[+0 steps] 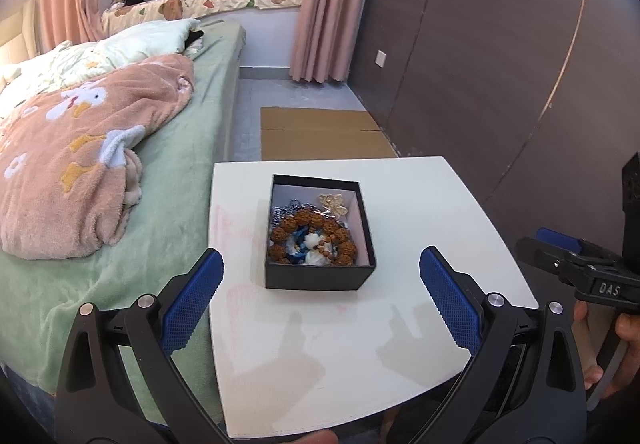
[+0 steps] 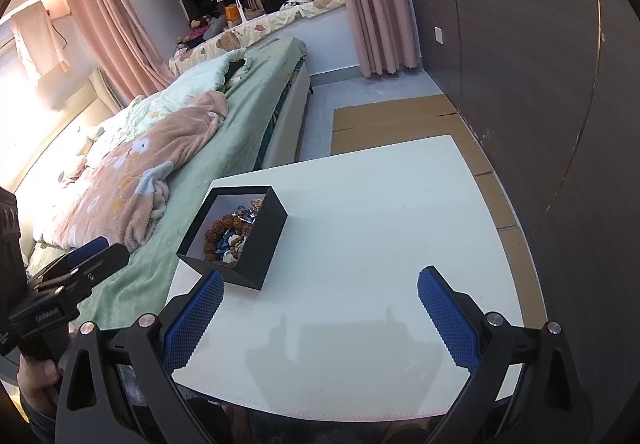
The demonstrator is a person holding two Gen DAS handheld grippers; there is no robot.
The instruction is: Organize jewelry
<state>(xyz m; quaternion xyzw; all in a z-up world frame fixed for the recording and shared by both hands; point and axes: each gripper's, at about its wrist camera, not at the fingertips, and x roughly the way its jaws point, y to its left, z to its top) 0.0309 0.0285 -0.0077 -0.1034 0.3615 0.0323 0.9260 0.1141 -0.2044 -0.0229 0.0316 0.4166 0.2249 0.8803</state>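
**Jewelry box on white worktop, both tools held apart and empty**

While both tools hover above the near edge, the small black rectangular open-topped box (image 1: 320, 276) sits on the white square worktop (image 1: 420, 204), toward its left-centre, clear of every edge.

Contents of box: a bracelet of large brown knobbly beads (image 1: 312, 236) lying in a ring; blue and white pieces (image 1: 310, 246) inside that ring; a silver-grey chain (image 1: 280, 214) at the far left; a pale gold butterfly-shaped ornament (image 1: 334, 204) at the far right corner. All items lie inside the box; the items overlap one another.

Left tool (image 1: 320, 296): black frame, blue textured pads, fingers spread wide, nothing between them. It is just short of the box, not touching it.

Right tool (image 2: 320, 304): same make, fingers spread wide, nothing held. It is above bare worktop to the right of the box; its left pad (image 2: 196, 312) appears just beside the box's near corner. A hand (image 1: 612, 348) grips its handle.

Surroundings: a bed with green sheet (image 1: 192, 148) and pink fleece blanket with white flowers (image 1: 80, 164) touching the worktop's left side; flattened brown cardboard (image 1: 320, 132) on the floor beyond; pink curtains (image 1: 324, 4); dark wall panelling (image 1: 500, 64).
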